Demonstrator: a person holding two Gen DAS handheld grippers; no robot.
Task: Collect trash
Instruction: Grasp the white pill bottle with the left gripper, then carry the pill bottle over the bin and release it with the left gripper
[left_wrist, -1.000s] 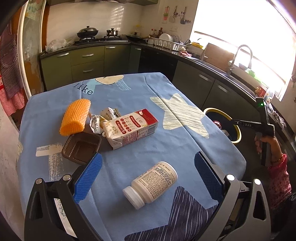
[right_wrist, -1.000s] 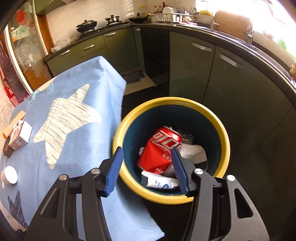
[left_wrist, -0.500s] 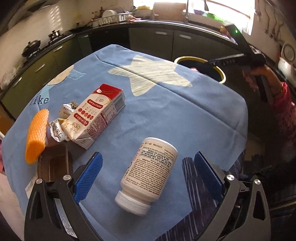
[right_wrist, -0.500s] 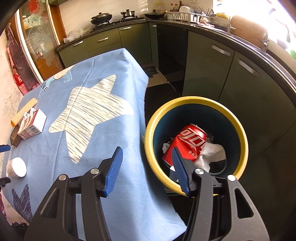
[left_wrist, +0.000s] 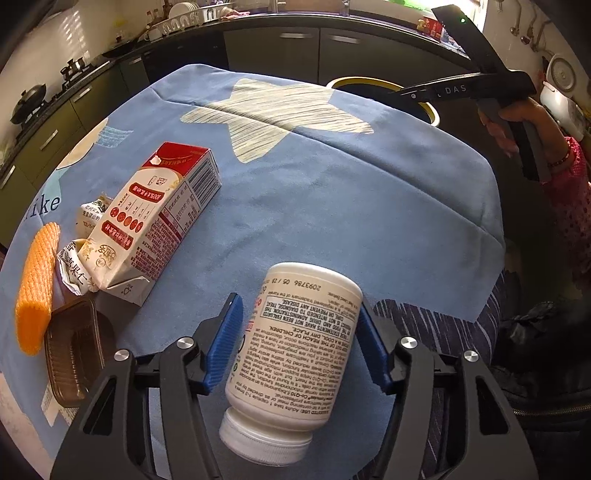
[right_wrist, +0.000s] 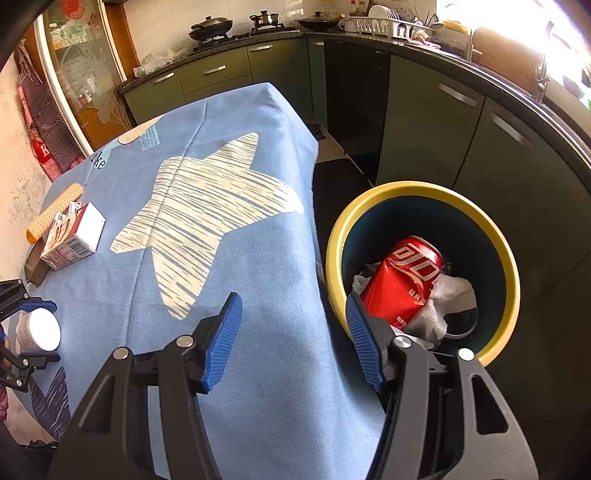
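Pill bottle (left_wrist: 295, 354) lies on its side on the near part of the table (left_wrist: 332, 206), cap toward the camera, base pointing far. Left gripper (left_wrist: 299, 347) straddles it, jaws closing w/ the bottle between them. Right pad looks touching or nearly so at the bottle's shoulder; left pad shows a slim gap, so not clamped yet.

To do this grip well: keep the pads square to the bottle's round wall, around mid-body, not at the cap end. It's smooth plastic w/ a glossy label, so prob. slips or rolls if pinched off-centre. Close till both pads press, then lift straight up before swinging right.

Right gripper (right_wrist: 291, 336) hangs empty over the table's right edge, jaws apart and widening slightly, nothing between them. Just right of it on the floor sits the bin (right_wrist: 491, 236), yellow rim, already holding a red can (right_wrist: 402, 284) and crumpled paper (right_wrist: 454, 295). That's the drop spot; bottle needs carrying over the table edge, well apart from where it lies now.

Further left on the table: milk carton (left_wrist: 159, 221) on its side, wrappers (left_wrist: 77, 266) tucked against it, an orange sponge (left_wrist: 37, 288) and a brown tray (left_wrist: 74, 354) at the left edge. All clear of the bottle, so no snag risk on the lift. They look like next pickups.
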